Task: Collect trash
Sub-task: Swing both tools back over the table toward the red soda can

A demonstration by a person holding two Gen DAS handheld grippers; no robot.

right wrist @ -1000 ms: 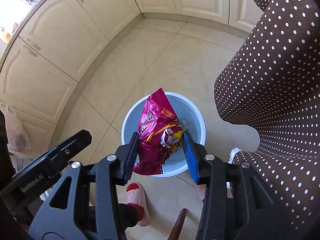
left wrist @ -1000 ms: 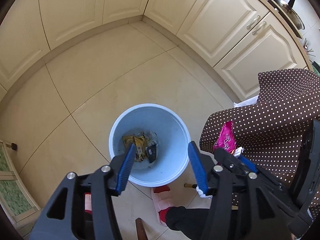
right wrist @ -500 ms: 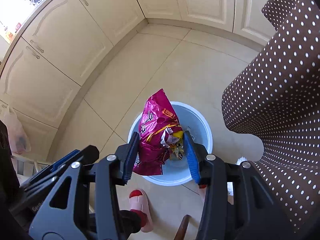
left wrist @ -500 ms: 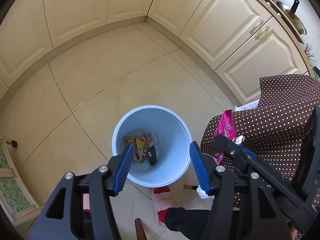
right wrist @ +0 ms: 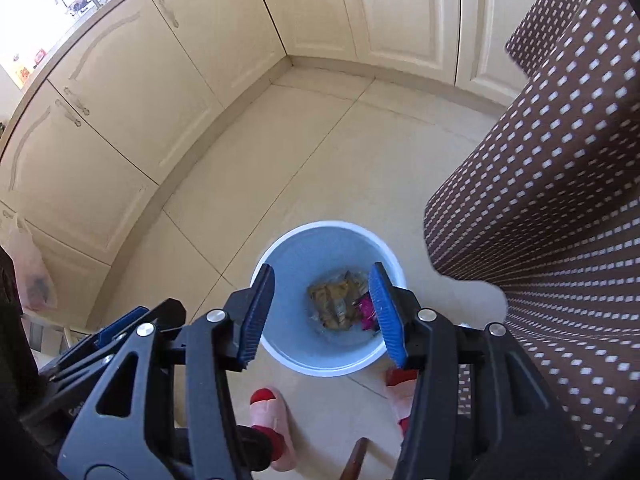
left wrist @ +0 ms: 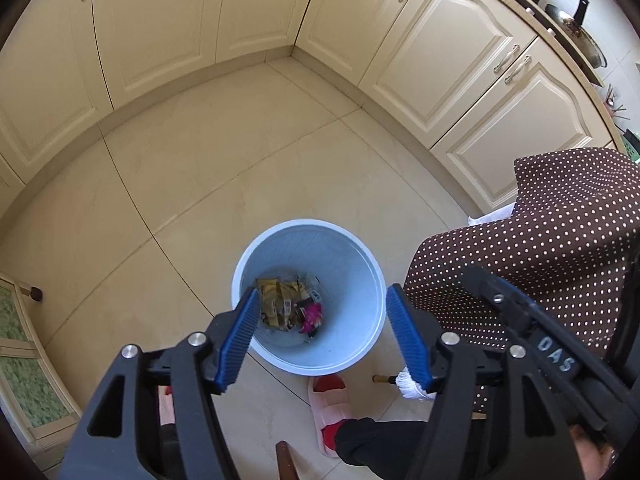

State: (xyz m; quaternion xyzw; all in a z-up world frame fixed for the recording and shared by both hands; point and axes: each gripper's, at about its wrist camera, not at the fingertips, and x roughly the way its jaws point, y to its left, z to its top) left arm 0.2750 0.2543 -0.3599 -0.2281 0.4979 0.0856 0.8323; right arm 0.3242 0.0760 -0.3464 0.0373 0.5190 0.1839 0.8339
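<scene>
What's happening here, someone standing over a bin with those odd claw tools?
A person is tidying a kitchen, holding a two-finger gripper in each hand above a pale blue bin on the tiled floor. Both the left gripper and the right gripper are empty, jaws opening. A pink snack bag lies at the bottom of the bin beside yellowish wrappers. A table under a brown dotted cloth stands beside the bin.
</scene>
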